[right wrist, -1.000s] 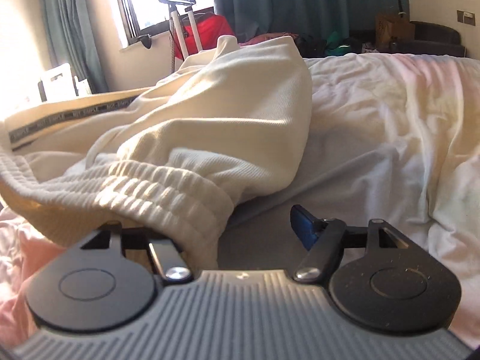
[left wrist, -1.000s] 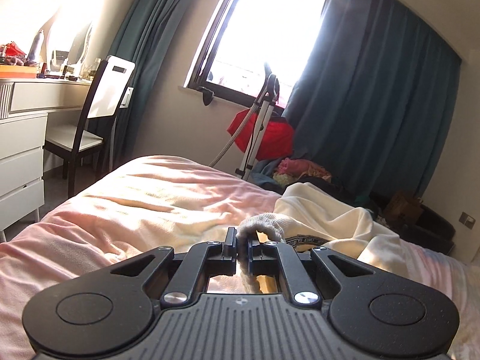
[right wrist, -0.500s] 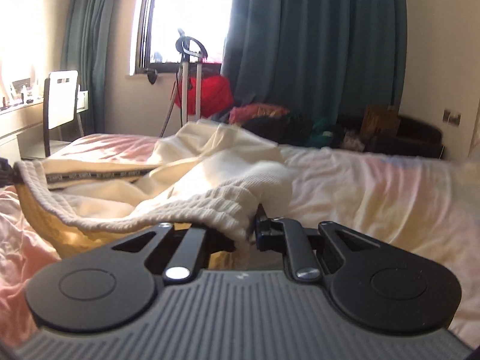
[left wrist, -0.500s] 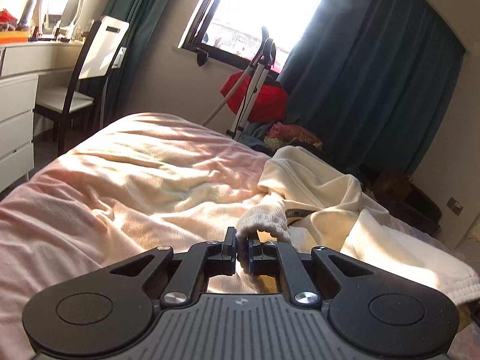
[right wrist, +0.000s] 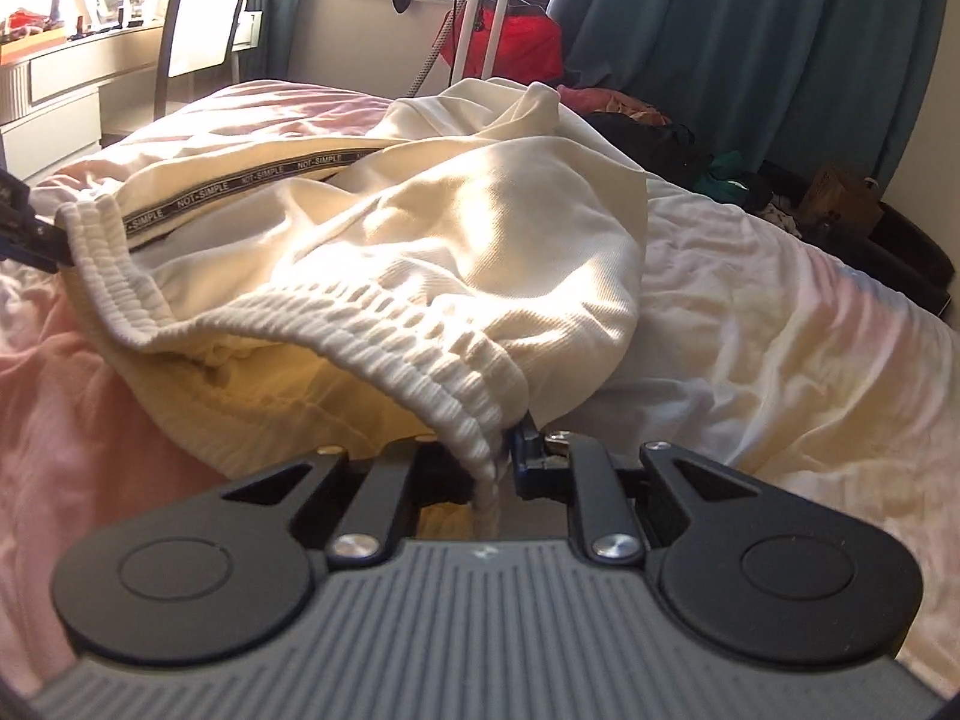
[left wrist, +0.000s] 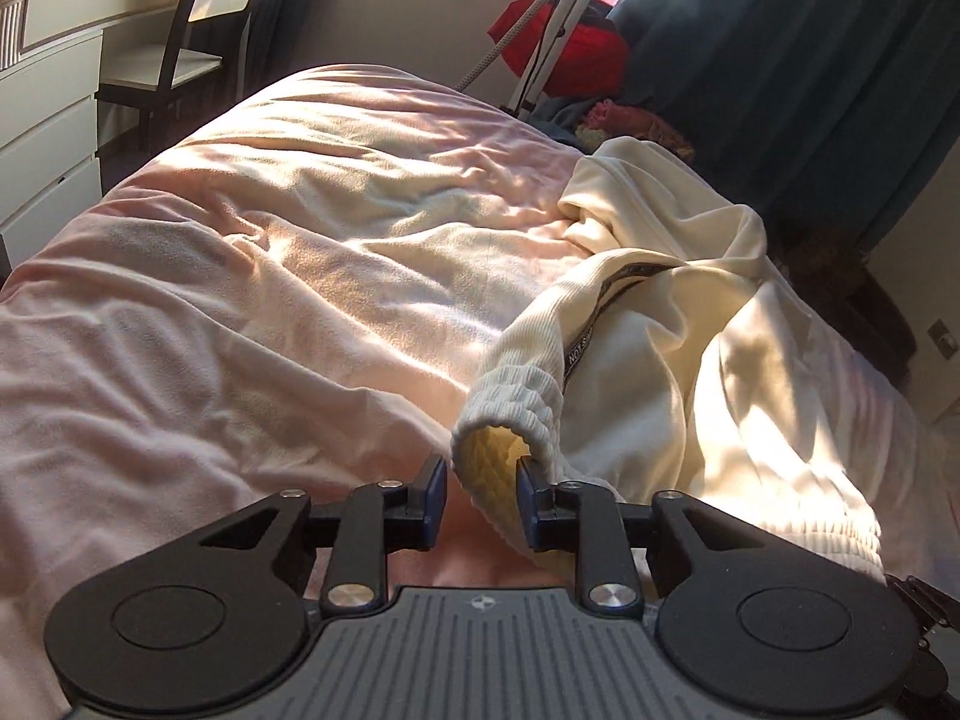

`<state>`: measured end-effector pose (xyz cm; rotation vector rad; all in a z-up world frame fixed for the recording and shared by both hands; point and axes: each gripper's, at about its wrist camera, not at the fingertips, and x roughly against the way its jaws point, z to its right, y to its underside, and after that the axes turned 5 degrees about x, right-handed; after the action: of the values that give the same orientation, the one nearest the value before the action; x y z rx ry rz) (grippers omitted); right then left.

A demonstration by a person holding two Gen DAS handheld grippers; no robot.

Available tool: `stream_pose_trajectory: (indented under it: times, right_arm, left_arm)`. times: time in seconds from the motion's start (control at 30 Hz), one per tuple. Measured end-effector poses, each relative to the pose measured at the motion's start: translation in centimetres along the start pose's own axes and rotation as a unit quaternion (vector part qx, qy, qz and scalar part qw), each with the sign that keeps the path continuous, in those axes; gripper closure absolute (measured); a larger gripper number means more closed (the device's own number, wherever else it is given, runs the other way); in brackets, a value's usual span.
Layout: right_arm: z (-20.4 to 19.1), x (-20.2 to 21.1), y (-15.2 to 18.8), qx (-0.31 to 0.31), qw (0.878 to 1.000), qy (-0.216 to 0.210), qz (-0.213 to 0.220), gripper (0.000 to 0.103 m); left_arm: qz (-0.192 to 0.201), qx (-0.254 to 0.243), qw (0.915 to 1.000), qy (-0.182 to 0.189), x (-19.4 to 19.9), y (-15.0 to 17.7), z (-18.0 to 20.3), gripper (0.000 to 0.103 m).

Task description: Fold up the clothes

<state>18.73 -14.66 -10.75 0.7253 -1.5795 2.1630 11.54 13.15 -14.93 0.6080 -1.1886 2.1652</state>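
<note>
1. The cream trousers [right wrist: 480, 228] are seen lying rumpled on the pink blanket [left wrist: 270, 276], ahead of both tongs, with the ribbed waistband [right wrist: 372, 324] drawn nearest and the legs bunched further off.
2. The cloth is judged soft, thick and limp: it sags between the two held points, keeps no shape and is light enough to lift, though the bulk will drag on the blanket.
3. The elastic waistband is judged the best hold, being thicker and less apt to slip than the plain knit; its two outer corners suit a spread.
4. The left gripper [left wrist: 477, 489] is seen with its jaws parted somewhat; a fold of waistband hangs between them, touching the right pad, and no squeeze is evident.
5. The right gripper [right wrist: 498, 462] is seen pressed together on the waistband edge, the ribbing pinched just in front of its body.
6. The printed tape [right wrist: 240, 186] is seen running away along a seam towards the far side.
</note>
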Motion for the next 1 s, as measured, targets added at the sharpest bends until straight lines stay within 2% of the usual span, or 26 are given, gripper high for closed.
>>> stream_pose_trajectory:
  times: [0.1, 0.13, 0.17, 0.2, 0.23, 0.27, 0.33, 0.4, 0.5, 0.63, 0.7, 0.77, 0.83, 0.97, 1.0]
  right_arm:
    - [1.1, 0.3, 0.0, -0.035, 0.999, -0.029, -0.009, 0.081]
    - [1.5, 0.4, 0.1, -0.052, 0.998, -0.045, -0.012, 0.074]
    - [2.0, 0.5, 0.2, -0.073, 0.995, -0.066, -0.015, 0.059]
    - [2.6, 0.7, 0.4, -0.097, 0.991, -0.086, -0.014, 0.049]
    - [3.1, 1.0, 0.5, -0.124, 0.987, -0.105, -0.009, 0.027]
    - [3.5, 1.3, 0.7, -0.147, 0.981, -0.124, -0.004, 0.014]
    - [4.2, 1.9, 0.8, -0.177, 0.971, -0.158, 0.003, 0.014]
    - [4.9, 2.6, 0.8, -0.202, 0.964, -0.171, 0.012, 0.014]
    - [6.1, 3.8, 0.6, -0.232, 0.959, -0.156, 0.038, 0.014]
    - [8.3, 4.0, 0.9, -0.274, 0.95, -0.134, 0.062, 0.014]
    - [9.1, 3.1, 1.4, -0.299, 0.944, -0.13, 0.052, 0.014]
    - [9.5, 1.9, 1.9, -0.321, 0.937, -0.136, 0.036, 0.014]
    - [9.6, 0.9, 2.2, -0.333, 0.932, -0.141, 0.024, 0.014]
    - [8.5, 0.3, 1.6, -0.296, 0.944, -0.141, 0.038, 0.016]
    - [8.0, 0.4, 1.3, -0.282, 0.948, -0.141, 0.045, 0.022]
  left_arm:
    - [-0.018, 0.012, 0.9997, 0.007, 0.9, 0.4, -0.2, 0.062]
    - [-0.022, 0.019, 0.9995, 0.015, 1.2, 0.5, -0.4, 0.06]
    - [-0.023, 0.032, 0.9987, 0.033, 1.6, 0.5, -0.6, 0.058]
    - [-0.023, 0.043, 0.9976, 0.048, 1.9, 0.5, -0.8, 0.053]
    - [-0.023, 0.05, 0.9969, 0.057, 2.0, 0.5, -0.8, 0.05]
    - [-0.022, 0.056, 0.9961, 0.064, 2.0, 0.5, -0.8, 0.044]
    - [-0.022, 0.063, 0.9952, 0.071, 1.4, 0.2, -0.6, 0.038]
    - [-0.034, 0.069, 0.9941, 0.077, 0.2, 0.0, -0.6, 0.037]
    - [-0.063, 0.067, 0.9925, 0.08, -2.0, -0.1, -0.4, 0.037]
    - [-0.079, 0.039, 0.9941, 0.064, -4.7, -0.2, 0.7, 0.04]
    - [-0.067, 0.029, 0.9962, 0.047, -5.5, -0.2, 1.0, 0.048]
    - [-0.063, 0.025, 0.9966, 0.047, -6.2, -0.5, 1.0, 0.05]
    - [-0.055, 0.028, 0.9973, 0.04, -6.6, -0.6, 0.8, 0.057]
    - [-0.023, 0.02, 0.9995, 0.005, -6.4, -0.7, 0.8, 0.091]
    - [-0.014, 0.017, 0.9997, 0.002, -6.2, -0.7, 0.9, 0.09]
